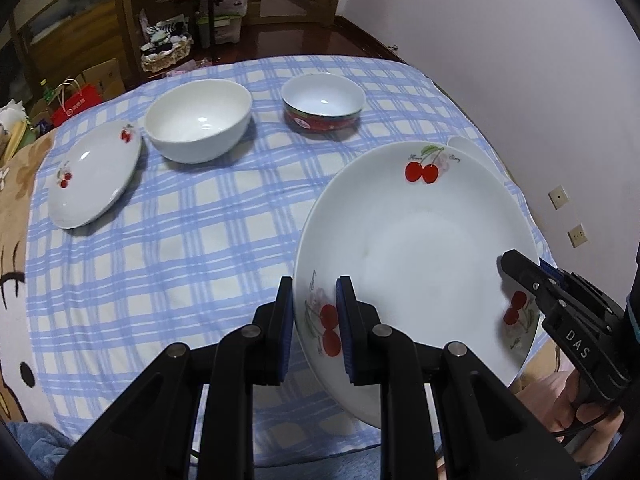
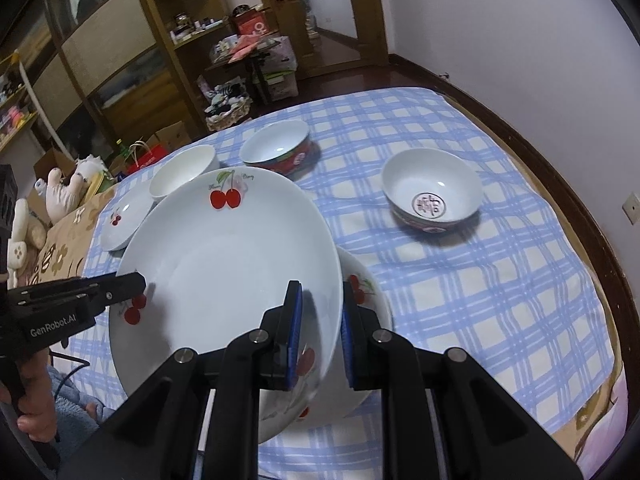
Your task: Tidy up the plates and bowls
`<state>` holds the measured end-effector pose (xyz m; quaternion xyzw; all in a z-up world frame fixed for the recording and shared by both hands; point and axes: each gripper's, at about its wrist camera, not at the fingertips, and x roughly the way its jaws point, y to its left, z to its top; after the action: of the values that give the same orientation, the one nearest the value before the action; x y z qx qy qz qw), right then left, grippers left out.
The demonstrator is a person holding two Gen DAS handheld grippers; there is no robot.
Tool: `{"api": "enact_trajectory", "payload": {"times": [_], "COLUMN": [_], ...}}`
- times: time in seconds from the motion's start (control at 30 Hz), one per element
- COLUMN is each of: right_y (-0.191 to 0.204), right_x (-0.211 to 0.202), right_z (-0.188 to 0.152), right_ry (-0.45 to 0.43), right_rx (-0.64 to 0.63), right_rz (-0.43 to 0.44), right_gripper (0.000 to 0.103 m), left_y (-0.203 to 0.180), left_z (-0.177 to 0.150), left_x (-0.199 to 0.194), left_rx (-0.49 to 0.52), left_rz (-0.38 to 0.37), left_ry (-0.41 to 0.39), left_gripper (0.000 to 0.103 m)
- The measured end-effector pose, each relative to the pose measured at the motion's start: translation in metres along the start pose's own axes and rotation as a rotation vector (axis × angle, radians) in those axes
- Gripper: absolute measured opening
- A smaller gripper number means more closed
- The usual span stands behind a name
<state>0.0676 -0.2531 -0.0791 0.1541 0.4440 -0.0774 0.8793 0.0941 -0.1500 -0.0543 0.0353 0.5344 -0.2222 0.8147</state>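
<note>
While lifted, cherry plate [image 1: 416, 240] rim clamped between both tongs.

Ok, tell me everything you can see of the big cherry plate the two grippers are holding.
The big cherry plate is white, glossy, ceramic-looking and shallow, with red cherry prints near its rim. It is empty and held tilted above the blue checked cloth. The left gripper pinches one rim edge and the right gripper the opposite edge. Partly beneath it lies another cherry plate; whether they touch is unclear.
</note>
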Motion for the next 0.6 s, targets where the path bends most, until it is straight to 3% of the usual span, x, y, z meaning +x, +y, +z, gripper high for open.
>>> {"api": "enact_trajectory", "payload": {"times": [0.6], "right_y": [-0.016], "right_x": [0.033], "right_z": [-0.016], "right_ry": [0.061], "right_rx": [0.015], "right_rz": [-0.024], "right_gripper": [0.019], "left_y": [-0.002], "left_z": [-0.008], "left_x": [0.044], "left_rx": [0.015], "left_rz": [-0.012], "left_ry": [0.051], "left_gripper": [0.02]}}
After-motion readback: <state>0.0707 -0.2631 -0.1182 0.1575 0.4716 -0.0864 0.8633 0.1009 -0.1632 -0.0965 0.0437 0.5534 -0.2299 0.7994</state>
